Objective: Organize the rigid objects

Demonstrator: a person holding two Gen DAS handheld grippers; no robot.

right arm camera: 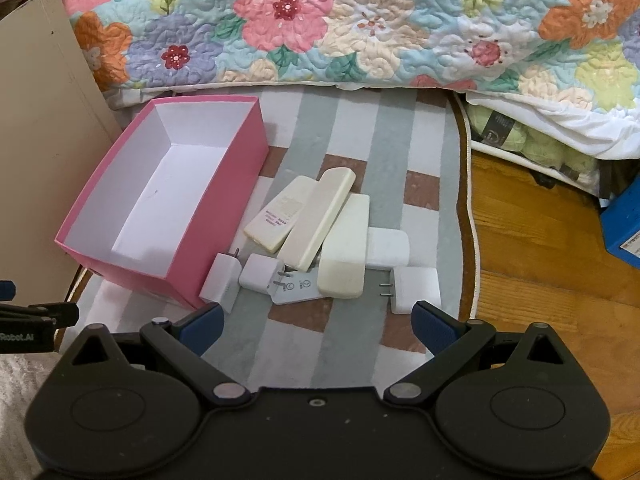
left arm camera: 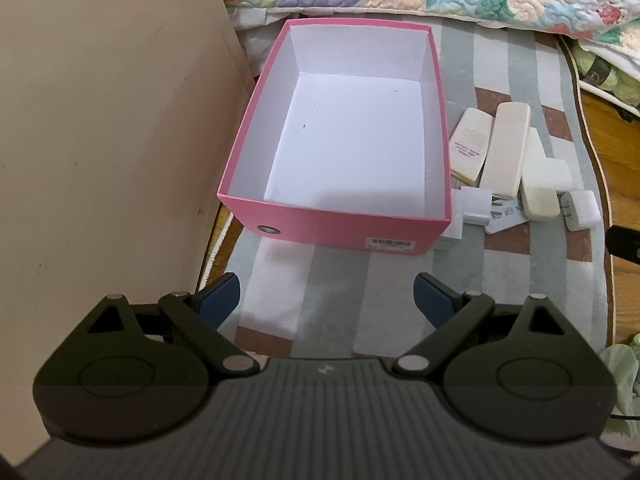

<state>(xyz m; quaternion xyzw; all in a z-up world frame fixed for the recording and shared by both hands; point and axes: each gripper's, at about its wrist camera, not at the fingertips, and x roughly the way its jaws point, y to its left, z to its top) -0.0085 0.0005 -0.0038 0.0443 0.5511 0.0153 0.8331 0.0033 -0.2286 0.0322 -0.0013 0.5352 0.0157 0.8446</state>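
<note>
The pink box (right arm camera: 160, 196) sits empty at the left of my right wrist view, and the white pieces lie heaped just beside its right wall on the striped rug (right arm camera: 352, 344). I judge the first pick is the step in hand. I'd start with the plug adapter (right arm camera: 416, 290) at the lower right of the heap, since it lies apart from the overlapped remotes (right arm camera: 320, 224) and lifting it should disturb nothing. I'd straddle its body, not its 2 prongs. My right tongs (right arm camera: 316, 328) are spread wide, gripping nothing, with the adapter just ahead of the right finger. My left tongs (left arm camera: 326, 298) are equally spread and bare, hanging before the box's near wall.
</note>
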